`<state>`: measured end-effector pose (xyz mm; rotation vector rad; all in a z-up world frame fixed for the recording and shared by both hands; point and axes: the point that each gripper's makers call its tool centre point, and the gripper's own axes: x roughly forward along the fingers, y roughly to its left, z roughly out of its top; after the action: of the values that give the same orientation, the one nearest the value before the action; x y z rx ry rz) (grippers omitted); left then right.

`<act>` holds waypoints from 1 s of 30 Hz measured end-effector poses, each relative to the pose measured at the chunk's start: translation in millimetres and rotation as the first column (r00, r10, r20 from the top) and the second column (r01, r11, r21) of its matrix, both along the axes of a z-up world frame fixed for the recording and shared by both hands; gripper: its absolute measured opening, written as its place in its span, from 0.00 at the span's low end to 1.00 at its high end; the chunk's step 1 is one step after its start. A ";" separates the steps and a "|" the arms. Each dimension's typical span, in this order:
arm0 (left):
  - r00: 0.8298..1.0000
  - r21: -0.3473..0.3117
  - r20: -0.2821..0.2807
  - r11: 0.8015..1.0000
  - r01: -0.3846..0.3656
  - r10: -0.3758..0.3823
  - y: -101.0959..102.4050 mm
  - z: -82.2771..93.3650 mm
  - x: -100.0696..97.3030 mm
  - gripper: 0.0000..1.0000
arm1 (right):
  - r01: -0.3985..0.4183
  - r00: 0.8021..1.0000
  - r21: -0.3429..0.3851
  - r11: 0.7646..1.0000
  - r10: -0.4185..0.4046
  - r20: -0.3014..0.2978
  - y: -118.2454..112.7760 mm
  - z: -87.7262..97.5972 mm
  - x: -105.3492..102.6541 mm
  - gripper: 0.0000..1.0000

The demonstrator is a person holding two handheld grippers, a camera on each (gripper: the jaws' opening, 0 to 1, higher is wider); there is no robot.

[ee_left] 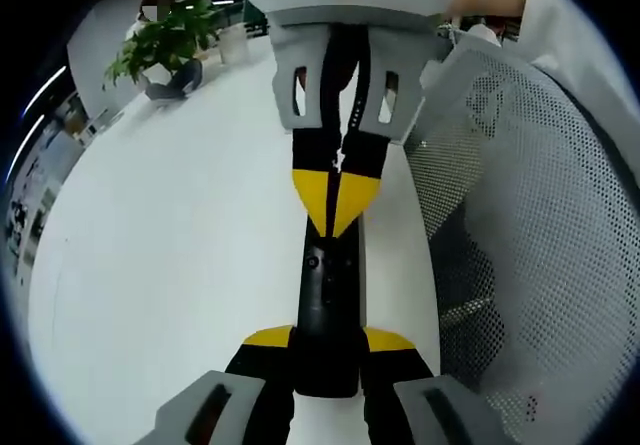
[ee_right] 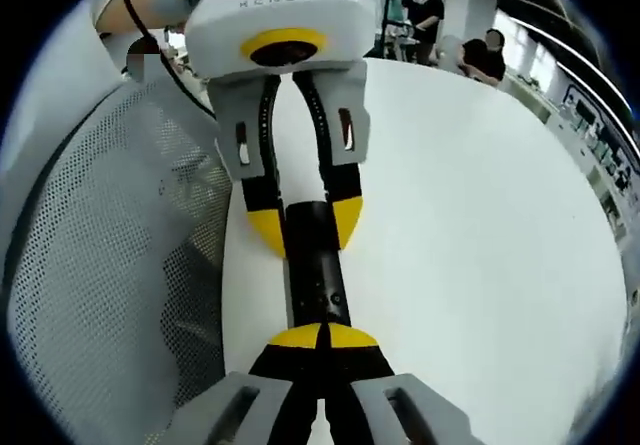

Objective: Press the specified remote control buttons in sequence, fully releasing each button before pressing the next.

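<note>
A slim black remote (ee_left: 322, 295) lies lengthwise over the white table (ee_left: 170, 245), near its edge. My left gripper (ee_left: 325, 341) is shut on the remote's near end, with a yellow tip on each side. The right gripper (ee_left: 337, 210) comes in from the top with its yellow tips pressed together. Those tips rest on the remote's far end, by its buttons. In the right gripper view, my right gripper (ee_right: 322, 337) stands shut with its tips on the remote (ee_right: 318, 285). The left gripper (ee_right: 305, 225) clamps the far end there.
A white mesh chair (ee_left: 530, 225) stands close against the table edge, also seen as the chair (ee_right: 110, 265). A potted plant (ee_left: 165, 45) sits at the table's far side. People (ee_right: 490, 55) stand in the background beyond the table (ee_right: 480, 225).
</note>
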<state>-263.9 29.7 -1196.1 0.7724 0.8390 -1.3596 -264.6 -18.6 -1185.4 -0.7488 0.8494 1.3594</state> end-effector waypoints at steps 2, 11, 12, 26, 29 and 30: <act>1.000 -0.001 0.002 1.000 -0.001 0.001 0.0 0.0 -0.1 0.22 | 0.009 1.000 0.005 1.000 -0.009 0.001 0.3 -0.2 -0.1 0.00; 1.000 0.000 0.000 1.000 0.006 -0.006 -0.2 0.0 -0.1 0.22 | 0.040 0.999 0.011 0.999 -0.040 0.025 1.8 -0.7 1.0 0.00; 1.000 -0.001 0.000 1.000 0.003 -0.003 -0.1 0.1 -0.1 0.22 | 0.030 0.999 0.004 1.000 -0.030 0.031 1.6 -0.5 1.4 0.00; 1.000 -0.013 0.001 1.000 0.000 0.000 0.5 0.5 -0.3 0.22 | 0.057 0.998 0.006 0.998 -0.057 -0.022 -12.4 0.9 -0.1 0.00; 1.000 -0.018 0.001 1.000 -0.001 0.001 0.5 0.6 -0.3 0.22 | 0.068 0.997 0.006 0.998 -0.068 -0.021 -13.5 0.7 0.0 0.00; 1.000 -0.020 0.001 1.000 -0.001 0.001 0.5 0.5 -0.3 0.22 | 0.068 0.998 0.004 0.998 -0.068 -0.017 -12.9 0.5 -0.3 0.00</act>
<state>-264.2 30.1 -1195.6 0.7569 0.8240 -1.3652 -264.9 -31.4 -1184.8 -0.7002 0.8775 1.3085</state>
